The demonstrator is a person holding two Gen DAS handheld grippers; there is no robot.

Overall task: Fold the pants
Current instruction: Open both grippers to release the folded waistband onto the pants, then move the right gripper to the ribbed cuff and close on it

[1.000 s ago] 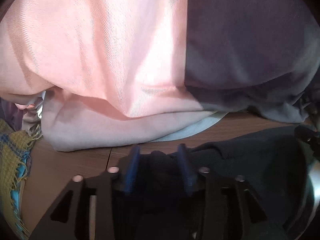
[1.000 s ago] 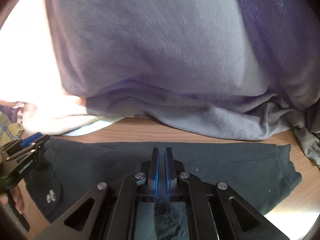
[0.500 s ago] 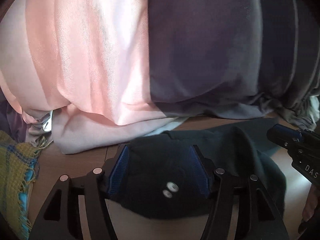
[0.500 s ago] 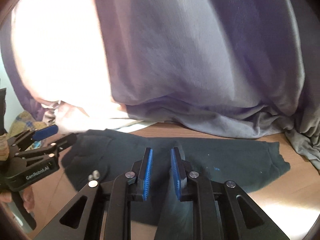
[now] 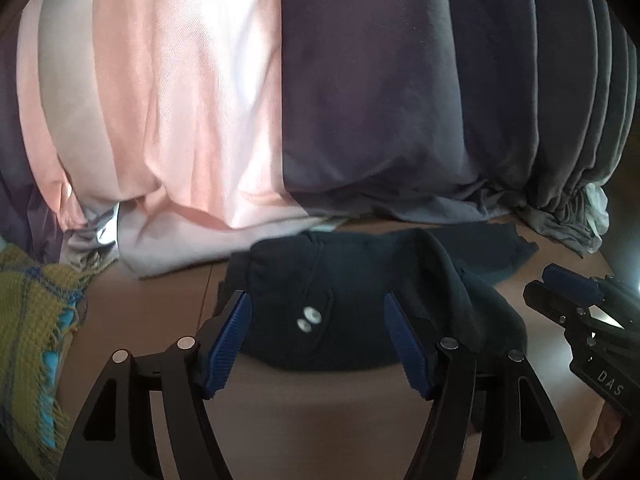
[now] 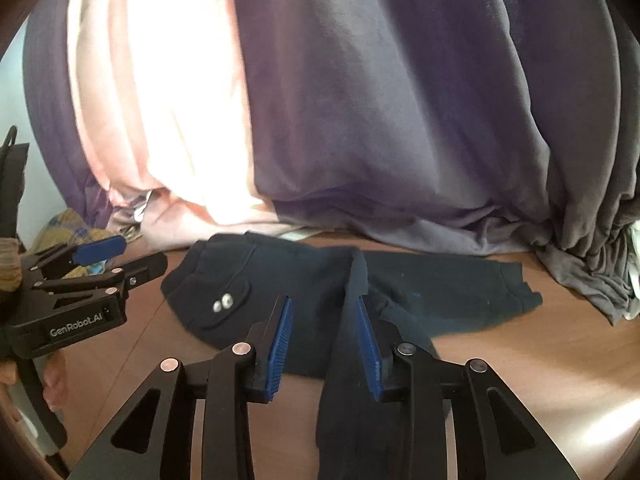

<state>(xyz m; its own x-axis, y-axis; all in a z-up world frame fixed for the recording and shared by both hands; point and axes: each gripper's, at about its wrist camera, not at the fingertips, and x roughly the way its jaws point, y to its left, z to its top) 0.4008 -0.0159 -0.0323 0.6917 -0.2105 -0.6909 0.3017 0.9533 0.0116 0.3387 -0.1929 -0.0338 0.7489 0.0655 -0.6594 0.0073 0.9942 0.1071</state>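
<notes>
Dark navy pants (image 6: 320, 284) lie on the wooden table, waist end with two metal snaps (image 6: 222, 303) at the left and a leg cuff (image 6: 516, 292) at the right. A fold of fabric runs toward the camera between the fingers of my right gripper (image 6: 324, 332), which is open. In the left wrist view the pants (image 5: 332, 312) lie bunched, snaps (image 5: 308, 318) facing me. My left gripper (image 5: 316, 332) is open wide just in front of the waist end, holding nothing. Each gripper shows in the other's view: the right (image 5: 576, 300), the left (image 6: 116, 260).
Pink and purple-grey curtains (image 5: 280, 100) hang behind the pants and pool on the table. A yellow-green woven cloth (image 5: 32, 320) lies at the left. A grey garment (image 6: 592, 276) is heaped at the far right. Bare wood table (image 6: 540, 360) shows in front.
Both grippers have opened and let go of the pants, then pulled back toward me. The pants now lie on the table with the waist end laid over.
</notes>
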